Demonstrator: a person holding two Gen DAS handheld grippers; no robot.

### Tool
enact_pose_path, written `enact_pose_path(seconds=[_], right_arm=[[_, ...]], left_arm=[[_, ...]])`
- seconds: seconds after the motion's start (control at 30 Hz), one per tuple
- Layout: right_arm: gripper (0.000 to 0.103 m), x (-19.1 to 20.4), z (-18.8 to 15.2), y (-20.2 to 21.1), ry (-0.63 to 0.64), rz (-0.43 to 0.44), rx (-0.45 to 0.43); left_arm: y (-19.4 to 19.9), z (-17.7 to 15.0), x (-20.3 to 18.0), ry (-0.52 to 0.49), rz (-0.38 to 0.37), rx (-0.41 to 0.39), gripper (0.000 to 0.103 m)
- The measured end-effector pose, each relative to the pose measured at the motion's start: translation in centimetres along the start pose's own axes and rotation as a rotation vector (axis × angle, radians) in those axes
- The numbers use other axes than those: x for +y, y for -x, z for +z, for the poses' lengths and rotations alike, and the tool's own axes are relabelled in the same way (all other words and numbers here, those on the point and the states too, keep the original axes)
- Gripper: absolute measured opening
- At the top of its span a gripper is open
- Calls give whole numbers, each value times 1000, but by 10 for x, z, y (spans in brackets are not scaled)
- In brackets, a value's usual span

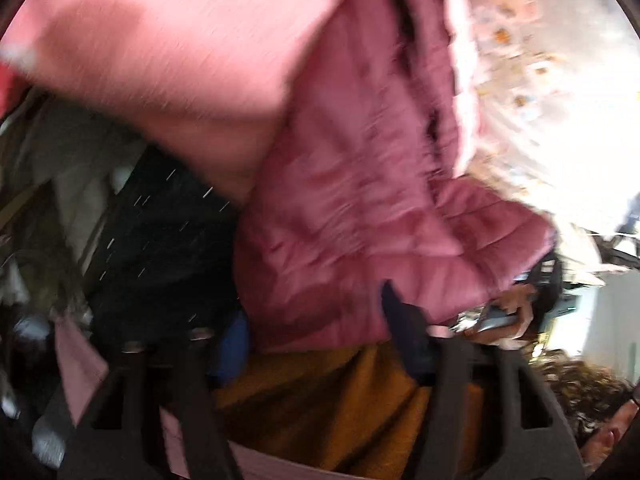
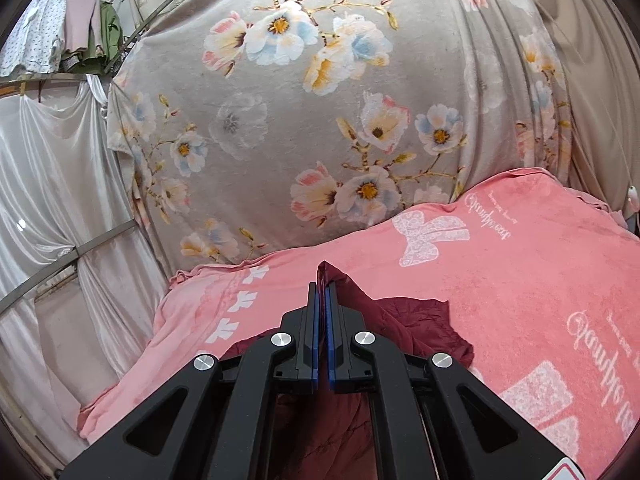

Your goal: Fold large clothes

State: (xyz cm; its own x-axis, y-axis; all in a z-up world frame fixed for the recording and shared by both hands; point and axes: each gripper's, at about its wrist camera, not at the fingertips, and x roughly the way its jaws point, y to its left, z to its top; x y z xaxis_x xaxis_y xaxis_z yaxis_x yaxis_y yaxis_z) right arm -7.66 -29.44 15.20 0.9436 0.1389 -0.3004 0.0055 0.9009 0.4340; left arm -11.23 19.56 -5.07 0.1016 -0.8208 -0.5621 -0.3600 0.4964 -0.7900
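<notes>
We find printed writing only on the pink blanket (image 2: 520,280) in the right wrist view: white cursive script lies upside down beside a white lace bow motif, and a second, larger line of the same script runs near the right edge. We cannot make out the words in either. A red-edged label (image 2: 568,473) at the bottom corner is cut off and unreadable. The blurred left wrist view gives us no text.

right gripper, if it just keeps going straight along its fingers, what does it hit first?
The right gripper is shut on a fold of the dark red jacket. Straight ahead lies the pink blanket, probably first contact; the floral sheet hangs behind it. Depth is unclear.
</notes>
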Motion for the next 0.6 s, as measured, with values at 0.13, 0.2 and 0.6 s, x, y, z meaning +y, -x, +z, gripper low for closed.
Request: enact_pose_path(seconds=[0.13,0.2,0.6], right_arm=[[3,-5,-2,9,12,-51,-18],[3,-10,1,13,5,-65,-28],[3,-81,62,-86,-151,-102,6]], left_arm=[[30,8,-44,-147,74,-163,6],[43,15,-81,-249,118,-244,4],[85,141,-287,-644,198,-674,4]])
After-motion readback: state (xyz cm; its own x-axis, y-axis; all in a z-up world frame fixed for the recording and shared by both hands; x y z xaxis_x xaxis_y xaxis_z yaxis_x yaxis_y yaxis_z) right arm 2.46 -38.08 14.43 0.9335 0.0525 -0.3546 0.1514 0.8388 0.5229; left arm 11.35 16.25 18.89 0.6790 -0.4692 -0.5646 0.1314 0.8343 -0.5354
